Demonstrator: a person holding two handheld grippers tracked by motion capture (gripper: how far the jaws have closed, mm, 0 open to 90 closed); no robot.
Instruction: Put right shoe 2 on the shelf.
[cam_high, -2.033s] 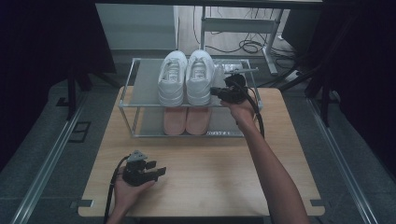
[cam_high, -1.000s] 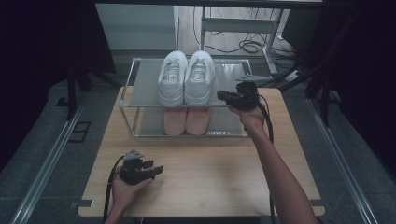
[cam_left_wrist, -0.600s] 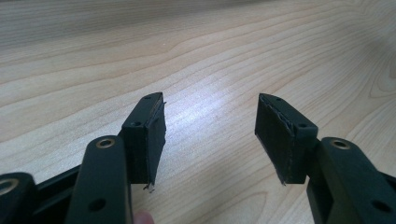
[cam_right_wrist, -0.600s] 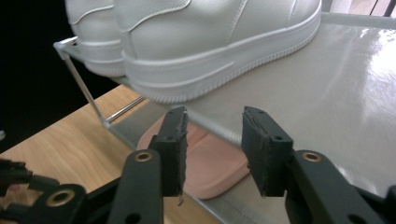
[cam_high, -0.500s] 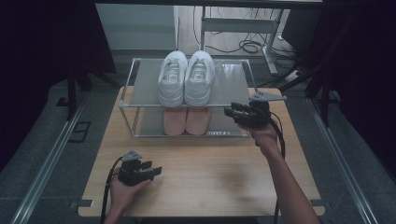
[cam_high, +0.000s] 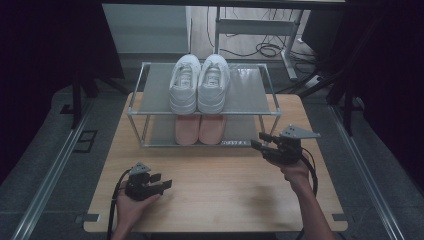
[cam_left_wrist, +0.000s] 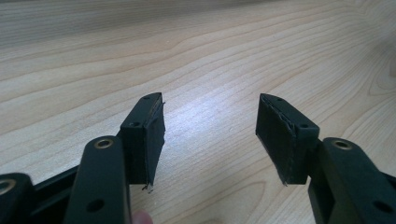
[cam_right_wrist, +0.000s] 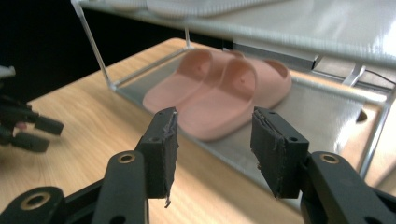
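A pair of white sneakers (cam_high: 200, 87) stands on the top shelf of a metal shoe rack (cam_high: 250, 95). A pair of pink slides (cam_high: 200, 129) (cam_right_wrist: 219, 88) lies on the lower shelf. My right gripper (cam_high: 260, 140) (cam_right_wrist: 215, 114) hovers by the rack's front right corner and points left at the slides. Its jaws have just been opening and stand open with nothing between them. My left gripper (cam_high: 163, 181) (cam_left_wrist: 211, 98) rests low over the wooden table (cam_high: 225, 195) at the front left, open and empty.
The rack's thin front posts (cam_high: 263, 127) and lower shelf rim (cam_right_wrist: 154, 70) stand between my right gripper and the slides. Bare tabletop lies between the two grippers. Dark floor, rails and cables (cam_high: 265, 50) surround the table.
My right gripper has come away from the top shelf, moving down and toward the front right, and its jaws have opened. The left gripper and the shoes have stayed put.
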